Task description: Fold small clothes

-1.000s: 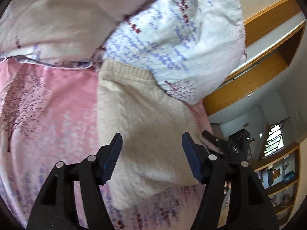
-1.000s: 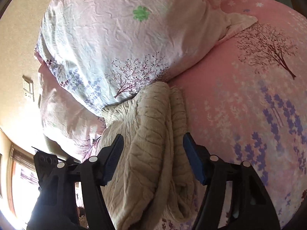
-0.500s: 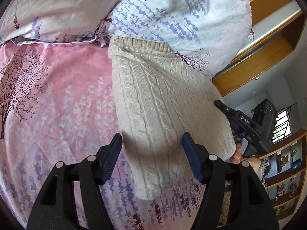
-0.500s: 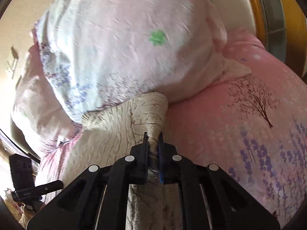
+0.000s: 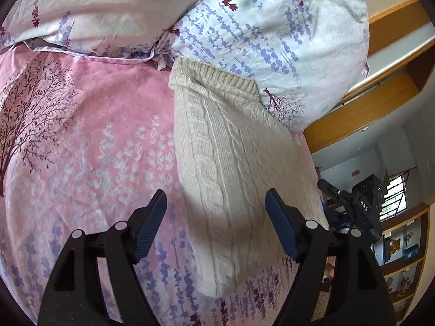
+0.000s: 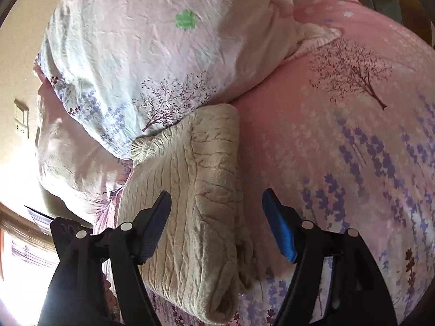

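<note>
Where the bedding lies: a pink bedsheet [image 5: 81, 141] printed with dark trees and lavender sprigs covers the bed, and it shows in both wrist views [image 6: 339, 141].
Pillows: a pale floral pillow [image 5: 272, 35] lies at the head of the bed; a second pillow [image 5: 95, 8] lies beside it.
Room: wooden framing [image 5: 361, 114] runs behind the pillow; a shelf unit [image 5: 402, 258] and a window [image 5: 394, 193] stand at the far right.
Sweater: the cream cable-knit sweater [image 5: 231, 168] lies folded on the sheet, its ribbed edge touching the floral pillow; the right wrist view shows its layered fold [image 6: 195, 198].
Left gripper [image 5: 216, 225]: hovers over the sweater's near end, jaws spread wide, gripping nothing.
Right gripper [image 6: 216, 225]: poised above the folded edge, jaws likewise apart and empty; its body appears in the left view [image 5: 353, 206].
</note>
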A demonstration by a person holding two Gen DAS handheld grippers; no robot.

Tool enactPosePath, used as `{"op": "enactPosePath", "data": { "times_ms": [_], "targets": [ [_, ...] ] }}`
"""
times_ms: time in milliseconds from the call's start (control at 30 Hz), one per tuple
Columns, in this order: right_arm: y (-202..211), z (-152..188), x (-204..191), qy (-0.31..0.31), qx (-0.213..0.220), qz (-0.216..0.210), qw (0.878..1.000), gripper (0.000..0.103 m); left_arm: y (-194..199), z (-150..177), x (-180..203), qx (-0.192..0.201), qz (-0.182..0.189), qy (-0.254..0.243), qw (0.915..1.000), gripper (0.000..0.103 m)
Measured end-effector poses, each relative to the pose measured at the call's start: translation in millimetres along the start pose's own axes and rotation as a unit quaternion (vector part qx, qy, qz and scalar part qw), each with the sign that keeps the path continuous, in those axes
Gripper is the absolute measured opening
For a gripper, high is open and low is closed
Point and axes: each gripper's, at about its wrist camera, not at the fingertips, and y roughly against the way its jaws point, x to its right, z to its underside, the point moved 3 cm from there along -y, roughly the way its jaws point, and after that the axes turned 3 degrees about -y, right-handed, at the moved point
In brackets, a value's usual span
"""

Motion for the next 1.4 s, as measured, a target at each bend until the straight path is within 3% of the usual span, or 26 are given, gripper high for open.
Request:
{"op": "enactPosePath", "data": {
  "times_ms": [167, 300, 333, 400, 467, 533, 633, 900, 1100, 1267, 1333, 1400],
  "targets": [
    [-24, -3, 7, -0.03, -0.036, -0.013, 0.999, 0.071, -20, -12, -10, -0.018, 0.0, 0.03, 0.9994, 0.077],
    [-34, 0, 5, -0.023, -0.045, -0.027, 0.998, 0.07, -26, -16, -8, -0.014, 0.012, 0.026, 0.9995, 0.078],
    [-36, 1, 3, -0.02, -0.05, -0.034, 0.998, 0.062, -28, -16, -7, -0.015, 0.017, 0.026, 0.9994, 0.076],
    [-42, 4, 3, -0.024, -0.062, -0.046, 0.997, 0.056, -32, -15, -4, -0.019, 0.022, 0.026, 0.9993, 0.073],
    [-44, 6, 3, -0.025, -0.063, -0.055, 0.996, 0.043, -39, -17, -3, -0.016, 0.02, 0.029, 0.9993, 0.067],
    [-44, 9, 4, -0.029, -0.06, -0.07, 0.995, 0.035, -41, -16, -4, -0.011, 0.032, 0.04, 0.9986, 0.052],
    [-37, 15, -5, -0.011, -0.045, -0.071, 0.996, 0.031, -32, -13, -6, 0.001, 0.048, 0.032, 0.9983, 0.039],
    [-25, 46, -83, 0.099, -0.01, -0.079, 0.992, 0.027, 46, 4, -12, 0.026, 0.045, -0.025, 0.9984, 0.036],
    [-50, 77, -138, 0.175, -0.005, -0.102, 0.979, 0.026, 116, 8, -54, 0.063, 0.021, -0.032, 0.9973, 0.038],
    [-108, 92, -126, 0.156, -0.058, -0.044, 0.985, 0.029, 98, 12, -116, 0.031, -0.012, 0.033, 0.9989, 0.043],
    [-111, 90, -122, 0.132, -0.068, -0.064, 0.987, 0.033, 96, 15, -127, 0.039, 0.018, 0.061, 0.9972, 0.045],
    [-105, 85, -121, 0.122, -0.076, -0.062, 0.988, 0.037, 104, 15, -124, 0.045, 0.007, 0.051, 0.9977, 0.046]
  ]
}}
